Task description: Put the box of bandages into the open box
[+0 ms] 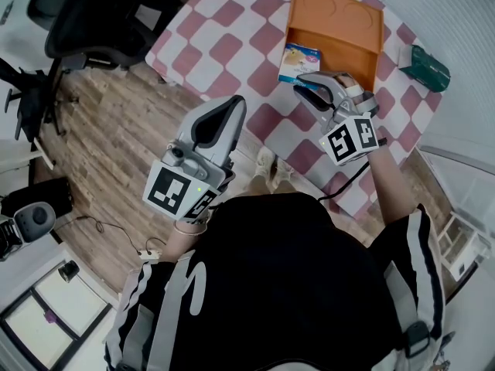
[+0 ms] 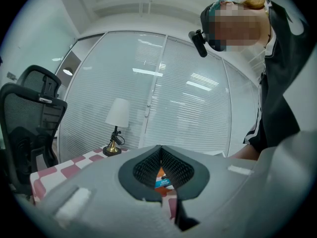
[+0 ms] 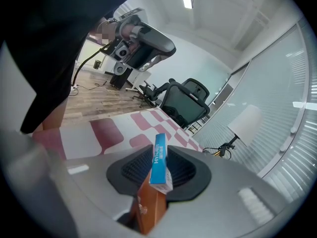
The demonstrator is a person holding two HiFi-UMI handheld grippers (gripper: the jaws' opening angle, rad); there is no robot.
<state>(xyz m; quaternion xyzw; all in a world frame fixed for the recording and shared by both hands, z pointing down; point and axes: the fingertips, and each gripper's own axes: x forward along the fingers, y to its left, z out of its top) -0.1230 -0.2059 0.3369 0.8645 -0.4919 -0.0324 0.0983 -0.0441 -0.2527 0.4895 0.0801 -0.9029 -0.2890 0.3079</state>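
The open box (image 1: 357,46) is an orange tray at the far right of the checked table. The box of bandages (image 1: 300,60), white and blue, is over the tray's left wall. My right gripper (image 1: 305,83) is shut on its near end. In the right gripper view the box of bandages (image 3: 159,165) stands on edge between the pads of the right gripper (image 3: 159,158). My left gripper (image 1: 230,108) hangs off the table's near-left edge, holding nothing. In the left gripper view, the left gripper (image 2: 161,150) has its pads meeting at the tips.
A dark green object (image 1: 424,68) lies on the table right of the tray. A black office chair (image 1: 108,22) stands on the wooden floor at the left. A small table lamp (image 2: 116,125) stands at the table's far end. The person's shoes (image 1: 267,165) are below the near edge.
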